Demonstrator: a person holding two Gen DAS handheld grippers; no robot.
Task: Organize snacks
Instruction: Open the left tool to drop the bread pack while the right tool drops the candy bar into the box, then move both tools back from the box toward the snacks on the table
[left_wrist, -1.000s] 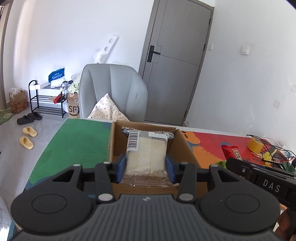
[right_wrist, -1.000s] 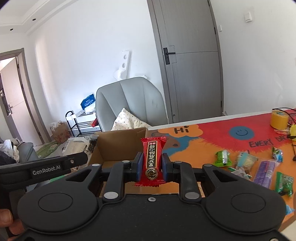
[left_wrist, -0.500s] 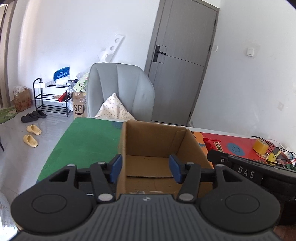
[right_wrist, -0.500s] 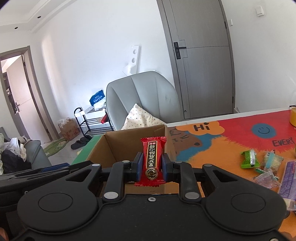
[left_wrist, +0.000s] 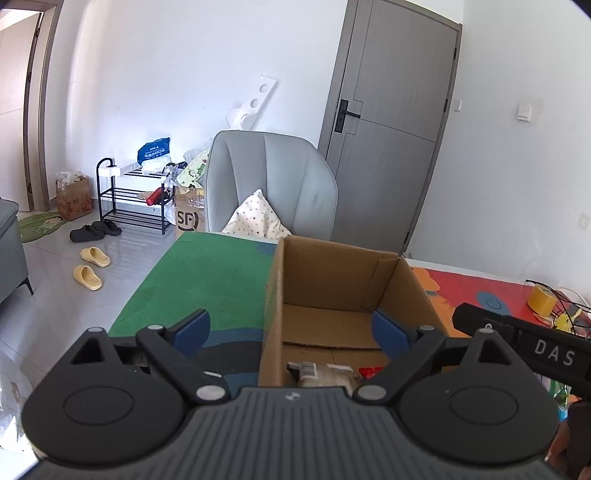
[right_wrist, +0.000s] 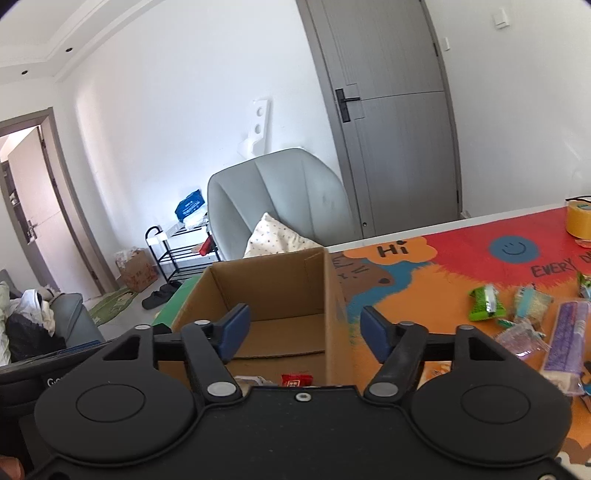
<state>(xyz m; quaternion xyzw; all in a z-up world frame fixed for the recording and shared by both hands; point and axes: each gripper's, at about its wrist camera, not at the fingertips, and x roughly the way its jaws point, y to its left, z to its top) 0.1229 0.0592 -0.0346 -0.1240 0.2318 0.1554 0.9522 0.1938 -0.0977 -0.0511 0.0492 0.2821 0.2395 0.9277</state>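
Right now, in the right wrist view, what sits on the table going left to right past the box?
Brown cardboard box → green crinkly snack packet → pale blue packet → long purple wrapped bar, with the yellow tape roll farther back.

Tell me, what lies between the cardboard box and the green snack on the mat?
In the right wrist view, only bare mat lies between the box and the green snack.

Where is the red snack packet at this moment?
In both wrist views, the red snack packet lies on the cardboard box floor at its near edge, beside the clear-wrapped snack.
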